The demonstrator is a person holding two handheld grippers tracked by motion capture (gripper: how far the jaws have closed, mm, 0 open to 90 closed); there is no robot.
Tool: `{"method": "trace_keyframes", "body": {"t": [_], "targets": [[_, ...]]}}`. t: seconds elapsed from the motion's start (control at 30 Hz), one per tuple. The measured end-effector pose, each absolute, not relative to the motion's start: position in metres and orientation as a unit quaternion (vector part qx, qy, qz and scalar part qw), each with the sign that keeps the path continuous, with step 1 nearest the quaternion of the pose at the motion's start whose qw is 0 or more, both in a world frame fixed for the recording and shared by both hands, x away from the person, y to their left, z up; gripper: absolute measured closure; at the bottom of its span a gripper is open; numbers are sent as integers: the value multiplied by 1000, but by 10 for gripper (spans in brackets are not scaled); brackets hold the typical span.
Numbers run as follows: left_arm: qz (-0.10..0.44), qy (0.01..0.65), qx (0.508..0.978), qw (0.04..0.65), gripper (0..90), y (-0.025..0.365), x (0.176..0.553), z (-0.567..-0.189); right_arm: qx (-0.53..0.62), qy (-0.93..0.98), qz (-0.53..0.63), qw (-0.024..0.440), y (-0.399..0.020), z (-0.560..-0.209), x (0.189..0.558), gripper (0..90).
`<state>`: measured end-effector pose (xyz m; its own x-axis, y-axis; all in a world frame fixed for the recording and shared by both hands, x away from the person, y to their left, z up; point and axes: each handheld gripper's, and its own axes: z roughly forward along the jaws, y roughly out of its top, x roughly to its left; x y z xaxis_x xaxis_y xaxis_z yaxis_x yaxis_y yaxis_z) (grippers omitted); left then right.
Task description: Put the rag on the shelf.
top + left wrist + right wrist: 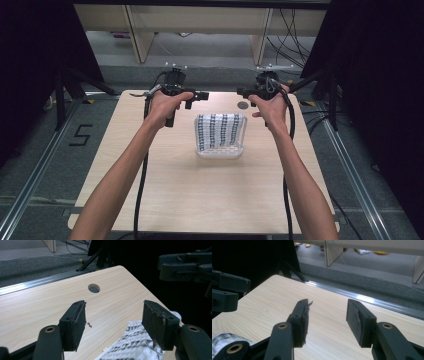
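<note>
Black-and-white patterned folded cloth (220, 135) lies mid-table on your pale wooden table (200, 195), its stripes and long axis running away from you. Your left gripper (201, 96) and right gripper (241, 91) hover beyond it, jaws apart and empty.

The worktop (210, 190) is of light wood with rounded corners. A round hole (243, 105) is in it near the far edge. A metal rail (30, 185) lies on the grey floor to the left of the worktop. Beyond the worktop stand pale wooden shelf legs (140, 37), and black cables (292, 30) lie there.
</note>
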<state>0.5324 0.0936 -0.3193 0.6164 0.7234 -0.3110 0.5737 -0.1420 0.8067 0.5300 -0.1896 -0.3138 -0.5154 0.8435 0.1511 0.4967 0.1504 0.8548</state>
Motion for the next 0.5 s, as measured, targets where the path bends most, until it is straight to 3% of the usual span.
{"method": "trace_keyframes", "body": {"t": [0.5], "targets": [[90,405,764,494,329,98,507,-317,433,744,471,191,-197,-315,515,487]]}}
